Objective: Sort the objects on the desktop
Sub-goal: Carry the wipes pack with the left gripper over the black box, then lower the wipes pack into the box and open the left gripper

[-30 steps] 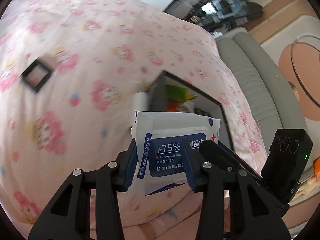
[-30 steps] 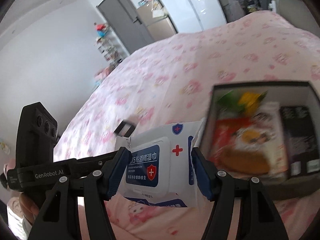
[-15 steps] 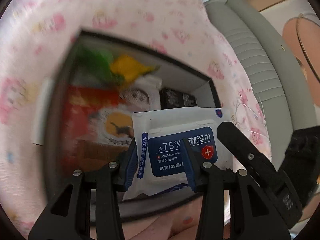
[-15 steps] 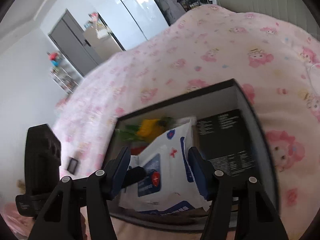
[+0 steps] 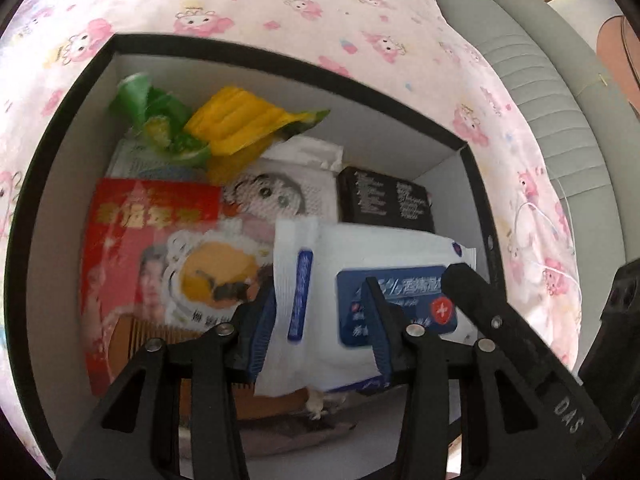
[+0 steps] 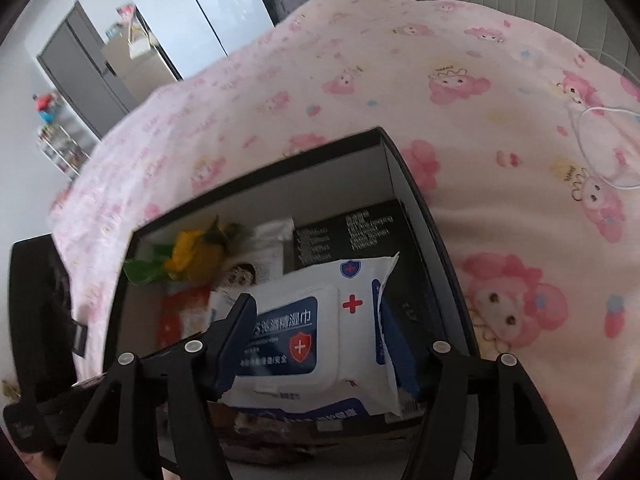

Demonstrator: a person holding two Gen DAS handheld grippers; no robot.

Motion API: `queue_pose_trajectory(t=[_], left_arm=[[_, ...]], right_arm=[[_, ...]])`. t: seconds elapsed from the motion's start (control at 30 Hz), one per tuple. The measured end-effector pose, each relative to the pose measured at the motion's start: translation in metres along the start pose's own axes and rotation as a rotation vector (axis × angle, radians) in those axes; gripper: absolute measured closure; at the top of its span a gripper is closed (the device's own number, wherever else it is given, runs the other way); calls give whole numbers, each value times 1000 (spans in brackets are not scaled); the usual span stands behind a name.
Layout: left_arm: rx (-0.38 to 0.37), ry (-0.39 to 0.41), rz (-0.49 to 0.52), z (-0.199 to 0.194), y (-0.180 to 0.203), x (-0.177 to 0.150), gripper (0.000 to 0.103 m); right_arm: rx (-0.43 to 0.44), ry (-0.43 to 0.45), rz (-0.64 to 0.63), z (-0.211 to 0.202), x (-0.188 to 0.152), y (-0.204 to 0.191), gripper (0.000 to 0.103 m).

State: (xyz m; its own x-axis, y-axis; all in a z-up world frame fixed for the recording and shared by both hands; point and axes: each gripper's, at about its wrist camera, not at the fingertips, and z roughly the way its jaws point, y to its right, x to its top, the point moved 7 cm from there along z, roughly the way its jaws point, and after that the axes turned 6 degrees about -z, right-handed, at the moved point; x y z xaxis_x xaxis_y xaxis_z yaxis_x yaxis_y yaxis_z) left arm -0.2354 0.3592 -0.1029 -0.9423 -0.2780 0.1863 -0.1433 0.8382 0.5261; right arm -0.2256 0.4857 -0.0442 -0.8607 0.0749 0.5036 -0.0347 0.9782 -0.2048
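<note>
- Left claw [image 5: 320, 312]: it pinches the pack of alcohol wipes [image 5: 384, 248] near the pack's left end. One pad sits on the left edge and the other lies across the blue label. Its jaws have just been opening a little, yet the pack is between them and both pads touch it.
- Right claw [image 6: 316, 320]: it pinches the same pack [image 6: 360, 280] across its width. One pad is on the blue label and the other is on the crimped right edge. These jaws have also just been opening slightly, with the pack between them.
- Pack of alcohol wipes: it is held between both claws, label up, inside the outline of the open black box [image 5: 280, 60] and above the box's contents. Whether its underside touches those contents cannot be told.
- Ahead of the left claw, inside the box: a black carton [image 5: 384, 202] lies just beyond the pack. A white pouch with a cartoon face [image 5: 276, 196] lies beside the carton. A yellow wrapper [image 5: 240, 124] and a green wrapper [image 5: 156, 120] lie at the far wall.
- Left of the left claw: a red packet [image 5: 132, 240], with a wooden comb [image 5: 148, 332] lying on its near end.
- Box: it rests on a bed with a pink cartoon-print cover [image 5: 280, 0].
- Right of the right claw: a thin white cable [image 6: 600, 140] lies on the cover, well apart from the box.
</note>
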Motion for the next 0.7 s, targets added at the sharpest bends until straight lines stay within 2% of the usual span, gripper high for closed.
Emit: queue_pose_trajectory(t=[0.17, 0.23, 0.3, 0.43, 0.57, 0.7], left_arm=[[42, -6, 74, -10, 1, -15, 53], [65, -9, 125, -13, 6, -22, 51], [92, -16, 179, -14, 11, -29, 51], [151, -43, 248, -7, 16, -39, 49], [172, -53, 218, 0, 10, -35, 47], [207, -29, 227, 3, 10, -26, 45]], right_arm=[[-29, -15, 12, -9, -4, 6, 39], [18, 17, 31, -21, -3, 5, 28], [38, 27, 37, -20, 0, 4, 27], [-18, -15, -5, -11, -5, 1, 27], [2, -50, -10, -4, -11, -5, 27], [-61, -68, -73, -1, -15, -8, 27]])
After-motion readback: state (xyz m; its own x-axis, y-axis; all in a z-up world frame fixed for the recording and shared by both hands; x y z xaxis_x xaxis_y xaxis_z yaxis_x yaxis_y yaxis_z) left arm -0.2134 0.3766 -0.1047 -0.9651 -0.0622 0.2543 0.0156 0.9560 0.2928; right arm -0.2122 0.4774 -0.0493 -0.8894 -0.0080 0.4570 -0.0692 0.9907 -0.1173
